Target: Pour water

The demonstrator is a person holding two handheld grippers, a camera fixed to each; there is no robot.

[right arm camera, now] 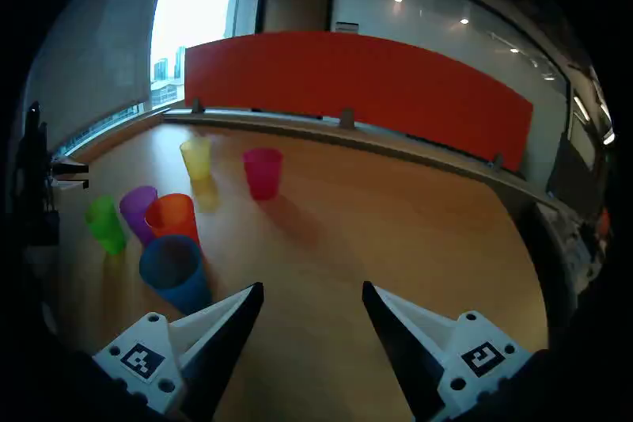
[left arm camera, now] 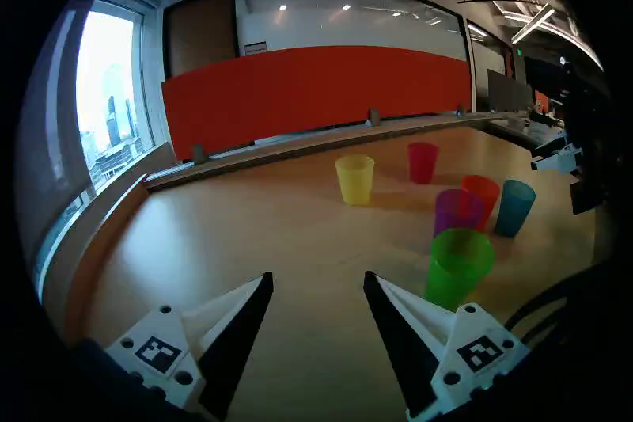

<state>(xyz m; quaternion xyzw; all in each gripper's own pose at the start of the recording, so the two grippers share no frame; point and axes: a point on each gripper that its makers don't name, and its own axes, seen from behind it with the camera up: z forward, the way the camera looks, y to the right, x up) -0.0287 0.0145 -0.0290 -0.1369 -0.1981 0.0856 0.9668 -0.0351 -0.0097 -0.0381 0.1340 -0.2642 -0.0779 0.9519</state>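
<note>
Low in each view, the left gripper (left arm camera: 318,278) and right gripper (right arm camera: 312,287) gape, holding nothing, with bare table (left arm camera: 237,224) ahead. Six cups stand centre-right of the left gripper view, one each: green cup (left arm camera: 457,268), purple cup (left arm camera: 456,212), orange cup (left arm camera: 483,192), blue cup (left arm camera: 514,207), yellow cup (left arm camera: 354,178), red cup (left arm camera: 422,162).

Six cups: yellow (left arm camera: 354,179), pink (left arm camera: 422,162), orange (left arm camera: 483,188), purple (left arm camera: 456,213), blue (left arm camera: 515,207), green (left arm camera: 457,268). One table (left arm camera: 261,232).

The tabletop (left arm camera: 237,232) is bare in front of the cups, up to the red partition (left arm camera: 316,93) at its far edge. The green cup (left arm camera: 457,268), purple cup (left arm camera: 457,212), orange cup (left arm camera: 481,192) and blue cup (left arm camera: 514,207) crowd together (narrow gaps only). The yellow cup (left arm camera: 354,179) and pink cup (left arm camera: 422,162) stand apart behind them.
</note>
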